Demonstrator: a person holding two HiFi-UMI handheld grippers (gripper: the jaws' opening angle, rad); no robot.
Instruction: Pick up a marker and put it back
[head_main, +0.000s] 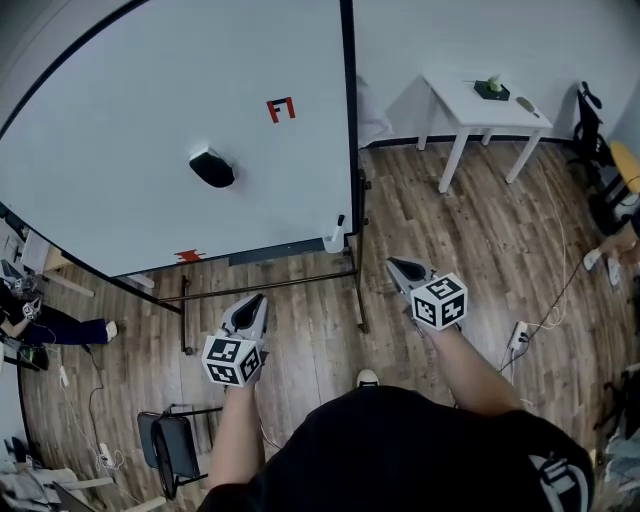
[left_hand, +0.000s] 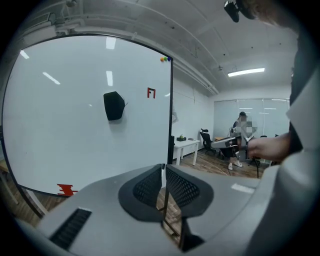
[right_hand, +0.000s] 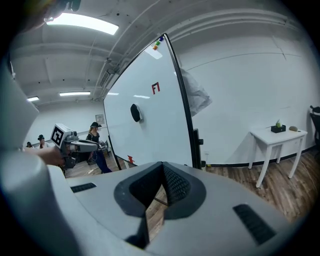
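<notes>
While both claws were held out over the wooden floor (head_main: 470, 250), neither touched anything.

- Left claw (head_main: 257, 299) (left_hand: 163, 167): clenched, its jaws pressed together with only a thin slit between the pads and nothing in it. It was aimed at the whiteboard.
- Right claw (head_main: 396, 266) (right_hand: 161, 165): clenched and empty, pointed towards the whiteboard's right edge.
- Marker (head_main: 340, 221): a small dark stick standing upright at the right end of the whiteboard's tray. It was ahead of both claws, to the right of the left claw and to the left of the right claw, well apart from each. It was too small to show finer detail.
- Whiteboard (head_main: 150, 110): on a dark wheeled stand, directly ahead of the left claw.
- Eraser (head_main: 212, 168): black, stuck on the board face, ahead of the left claw.
- Red mark (head_main: 281, 109): drawn on the board beyond the eraser.
- White counter (head_main: 455, 97): ahead and to the right of the right claw, against the wall, carrying a small potted plant (head_main: 492, 87).
</notes>
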